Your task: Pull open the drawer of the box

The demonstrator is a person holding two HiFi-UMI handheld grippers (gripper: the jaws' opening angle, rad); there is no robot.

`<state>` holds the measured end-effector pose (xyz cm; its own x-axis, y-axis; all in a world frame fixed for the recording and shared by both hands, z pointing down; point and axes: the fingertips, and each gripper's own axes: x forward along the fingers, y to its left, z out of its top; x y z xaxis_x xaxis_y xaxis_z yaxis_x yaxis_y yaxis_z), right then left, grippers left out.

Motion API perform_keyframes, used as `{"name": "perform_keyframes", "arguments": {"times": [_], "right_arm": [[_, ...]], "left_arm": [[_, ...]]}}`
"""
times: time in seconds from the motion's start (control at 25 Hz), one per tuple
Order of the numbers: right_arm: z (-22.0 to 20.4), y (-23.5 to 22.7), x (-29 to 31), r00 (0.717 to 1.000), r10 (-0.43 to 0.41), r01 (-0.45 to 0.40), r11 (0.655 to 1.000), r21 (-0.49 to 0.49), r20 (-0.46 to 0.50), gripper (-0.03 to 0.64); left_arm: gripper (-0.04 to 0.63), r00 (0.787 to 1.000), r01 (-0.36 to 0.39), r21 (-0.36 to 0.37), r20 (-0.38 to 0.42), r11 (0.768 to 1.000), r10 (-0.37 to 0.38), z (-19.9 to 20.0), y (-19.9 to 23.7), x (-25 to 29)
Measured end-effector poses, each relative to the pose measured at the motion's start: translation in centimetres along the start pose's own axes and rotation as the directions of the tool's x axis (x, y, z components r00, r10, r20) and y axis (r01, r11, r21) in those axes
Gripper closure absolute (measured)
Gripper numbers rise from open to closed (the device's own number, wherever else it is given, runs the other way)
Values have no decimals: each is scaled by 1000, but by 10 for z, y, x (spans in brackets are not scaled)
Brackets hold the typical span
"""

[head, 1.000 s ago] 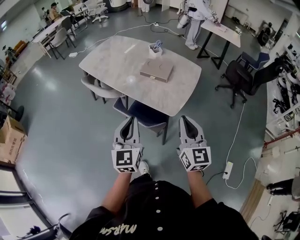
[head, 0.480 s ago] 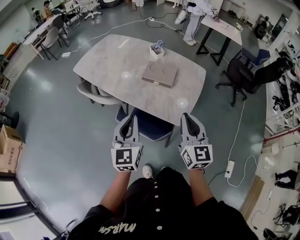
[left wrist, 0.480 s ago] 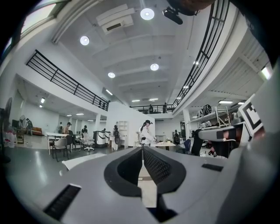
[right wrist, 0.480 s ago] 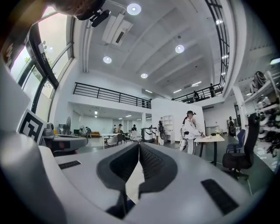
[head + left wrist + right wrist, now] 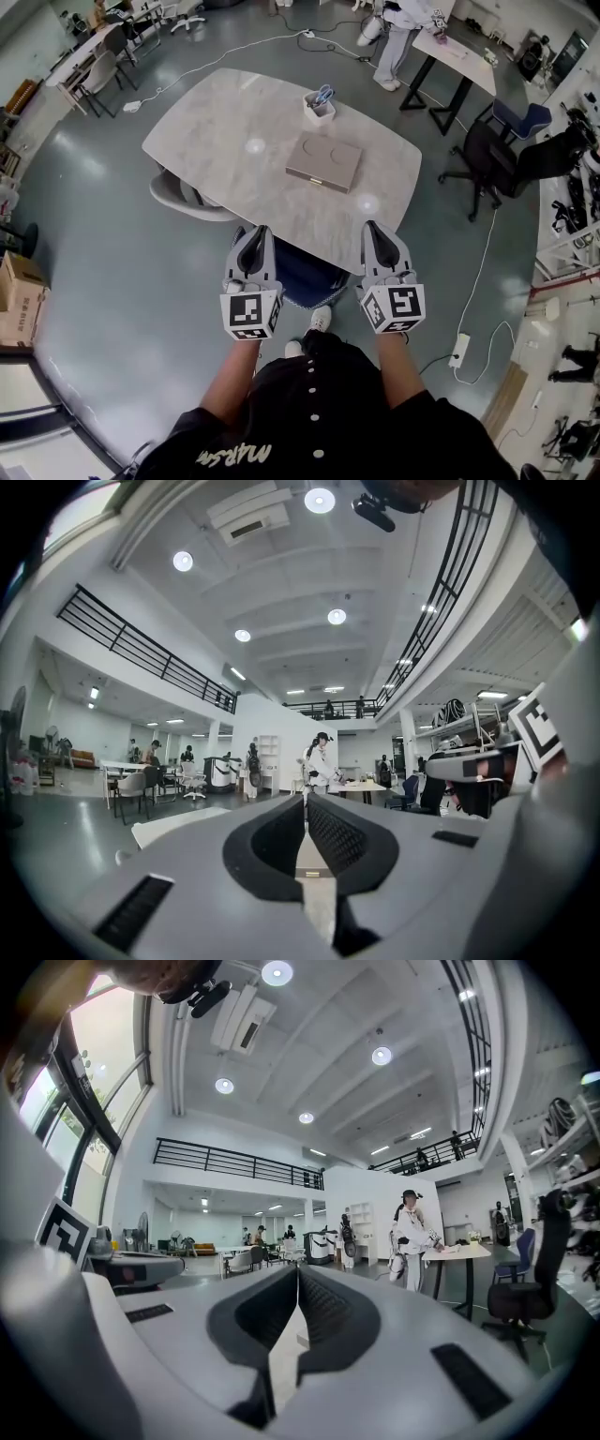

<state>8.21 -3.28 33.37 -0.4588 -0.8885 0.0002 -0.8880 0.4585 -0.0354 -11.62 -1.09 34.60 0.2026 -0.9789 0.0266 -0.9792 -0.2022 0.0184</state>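
A flat grey-brown box (image 5: 323,162) lies on the pale oval table (image 5: 225,131) in the head view, its drawer side facing me. Both grippers are held side by side, level with the table's near edge and well short of the box. My left gripper (image 5: 255,231) is shut with nothing in it, and in the left gripper view its jaws (image 5: 305,799) meet along a thin line. My right gripper (image 5: 373,226) is likewise shut and empty, jaws pressed together in the right gripper view (image 5: 298,1271).
A white cup with scissors (image 5: 320,103) stands beyond the box. A blue chair (image 5: 300,267) is tucked under the near table edge, a grey chair (image 5: 183,194) at its left. Black office chairs (image 5: 487,155), a power strip (image 5: 458,349) and cable lie right.
The table and box have drawn nearer in the head view as the person stepped forward. Both grippers stay shut, held in the same pose.
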Motion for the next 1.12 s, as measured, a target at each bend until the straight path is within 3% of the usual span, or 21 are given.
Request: {"name": "perform_keyframes", "arguments": {"times": [0.32, 0.6, 0.88, 1.12], "right_arm": [[4, -41, 61, 999, 31, -31, 999, 9, 11, 618], [1, -60, 94, 999, 41, -41, 999, 14, 3, 618], [-10, -59, 118, 999, 25, -24, 999, 42, -31, 620], [-38, -55, 143, 996, 13, -1, 990, 144, -86, 620]], "left_arm": [[575, 1000, -22, 19, 15, 1000, 22, 10, -1, 71], [575, 999, -36, 28, 19, 999, 36, 12, 1, 103], [575, 1000, -3, 14, -7, 1000, 3, 3, 15, 122], [575, 998, 46, -9, -35, 999, -47, -8, 25, 136]]}}
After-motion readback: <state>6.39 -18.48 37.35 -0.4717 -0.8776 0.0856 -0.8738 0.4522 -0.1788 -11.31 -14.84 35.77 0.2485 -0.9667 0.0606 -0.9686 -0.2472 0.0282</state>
